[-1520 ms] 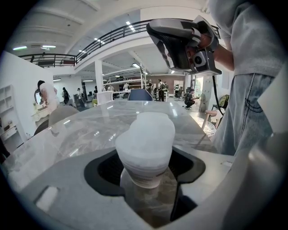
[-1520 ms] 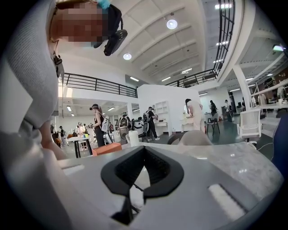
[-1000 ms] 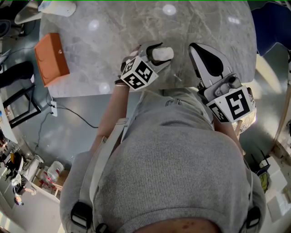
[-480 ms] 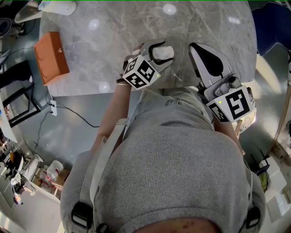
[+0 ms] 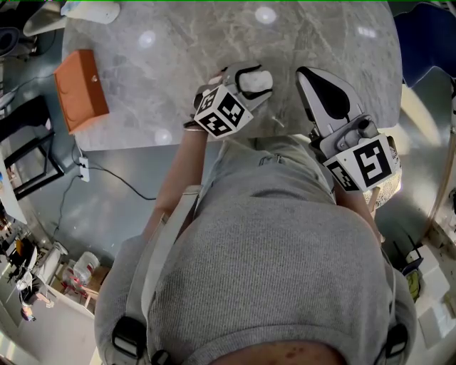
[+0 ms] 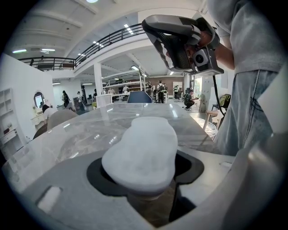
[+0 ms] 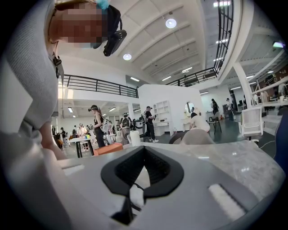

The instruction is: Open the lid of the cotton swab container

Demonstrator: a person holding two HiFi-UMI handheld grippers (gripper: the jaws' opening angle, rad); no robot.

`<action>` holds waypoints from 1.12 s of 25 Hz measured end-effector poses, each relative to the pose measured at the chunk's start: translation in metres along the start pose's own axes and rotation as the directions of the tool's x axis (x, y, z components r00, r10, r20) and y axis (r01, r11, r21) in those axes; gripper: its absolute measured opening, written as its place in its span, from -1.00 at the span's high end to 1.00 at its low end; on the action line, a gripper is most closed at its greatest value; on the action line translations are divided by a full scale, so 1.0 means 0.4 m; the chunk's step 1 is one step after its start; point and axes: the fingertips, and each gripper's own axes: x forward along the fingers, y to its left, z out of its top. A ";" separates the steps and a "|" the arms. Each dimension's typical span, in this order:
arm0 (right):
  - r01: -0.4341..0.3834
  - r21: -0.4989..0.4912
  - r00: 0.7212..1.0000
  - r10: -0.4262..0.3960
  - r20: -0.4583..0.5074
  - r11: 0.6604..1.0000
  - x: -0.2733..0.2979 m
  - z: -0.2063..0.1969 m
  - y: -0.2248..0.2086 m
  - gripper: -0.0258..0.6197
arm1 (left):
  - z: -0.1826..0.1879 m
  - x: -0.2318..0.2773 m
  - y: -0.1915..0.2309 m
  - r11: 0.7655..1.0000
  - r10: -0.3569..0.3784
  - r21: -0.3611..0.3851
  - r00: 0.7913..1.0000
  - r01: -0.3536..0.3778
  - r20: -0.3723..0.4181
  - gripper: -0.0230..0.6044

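One container (image 5: 254,83) near table (image 5: 320,28) front edge | orange box (image 5: 80,91) at left edge

I see a grey marbled table (image 5: 299,43). An orange box (image 5: 80,90) lies at its 9 o'clock edge and a white object (image 5: 92,11) at the 11 o'clock corner. The white cotton swab container (image 5: 254,82) stands near the 6 o'clock edge.

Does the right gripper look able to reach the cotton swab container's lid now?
Probably yes: the right gripper is shut beside the lid, only bare table between them, and the lid's top is uncovered.
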 end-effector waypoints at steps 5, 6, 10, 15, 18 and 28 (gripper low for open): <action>0.001 0.000 1.000 -0.001 0.003 1.000 0.001 0.003 0.003 0.92 | -0.001 -0.002 -0.001 1.000 -0.004 0.008 1.000 0.004 -0.002 0.13; 0.001 0.000 1.000 -0.001 0.003 1.000 0.001 0.003 0.004 0.92 | -0.002 -0.002 -0.001 1.000 -0.005 0.009 1.000 0.005 -0.002 0.13; 0.001 -0.001 1.000 -0.001 0.003 1.000 0.003 -0.001 0.010 0.92 | -0.007 -0.003 0.000 1.000 -0.010 0.009 1.000 0.010 -0.001 0.14; -0.001 -0.004 1.000 0.001 0.003 1.000 -0.003 -0.001 0.015 0.92 | -0.008 -0.005 -0.002 1.000 -0.011 0.009 1.000 0.011 -0.009 0.15; -0.003 -0.004 1.000 0.003 0.002 1.000 -0.005 0.000 0.022 0.92 | -0.009 -0.011 -0.011 1.000 -0.029 -0.002 1.000 0.029 -0.012 0.15; -0.013 -0.009 1.000 0.013 0.005 1.000 0.000 -0.002 0.037 0.92 | -0.017 -0.032 -0.007 1.000 -0.007 0.000 1.000 0.007 -0.019 0.16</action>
